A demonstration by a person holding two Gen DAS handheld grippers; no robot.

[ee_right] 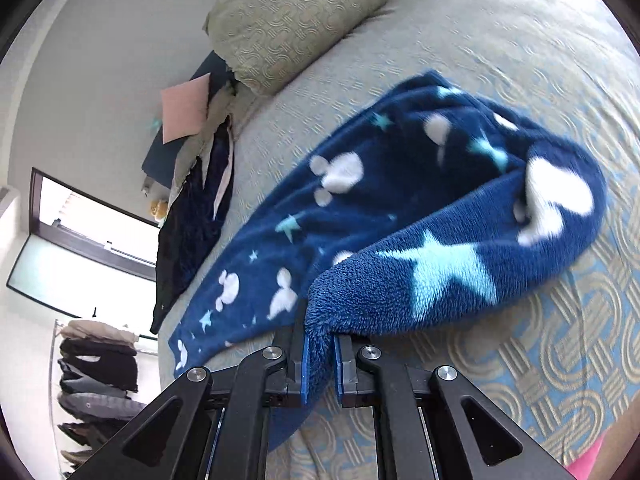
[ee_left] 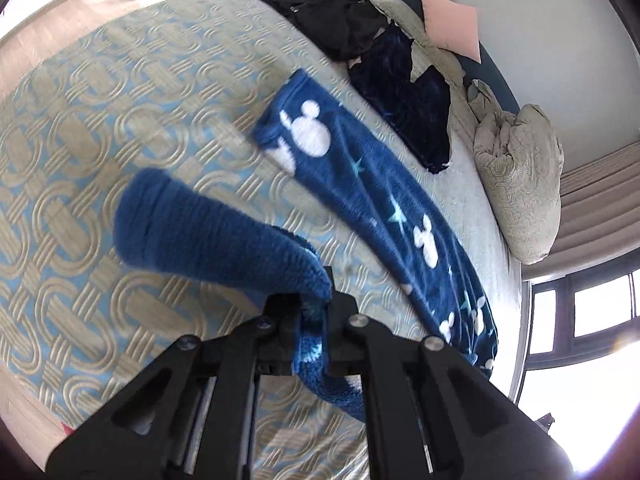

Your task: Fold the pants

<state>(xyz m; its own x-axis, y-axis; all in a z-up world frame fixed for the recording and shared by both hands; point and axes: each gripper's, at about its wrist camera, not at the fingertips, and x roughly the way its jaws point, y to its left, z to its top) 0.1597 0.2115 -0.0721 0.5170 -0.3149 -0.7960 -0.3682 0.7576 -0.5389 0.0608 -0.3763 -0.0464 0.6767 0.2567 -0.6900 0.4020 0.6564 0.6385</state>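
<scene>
Pants (ee_left: 360, 184) of blue fleece with white and pale-blue shapes lie across the bed (ee_left: 120, 128), stretching ahead of both my tools. My left tool (ee_left: 316, 308) is clamped on one fleece edge, lifting it off the bed; my right tool (ee_right: 320, 344) pinches another edge, a fold bulging just beyond it. A pillow (ee_right: 288, 16) sits farther off.

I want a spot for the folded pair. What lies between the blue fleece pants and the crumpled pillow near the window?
In the left wrist view, only bare grey bedspread separates the blue fleece pants from the pillow.
</scene>
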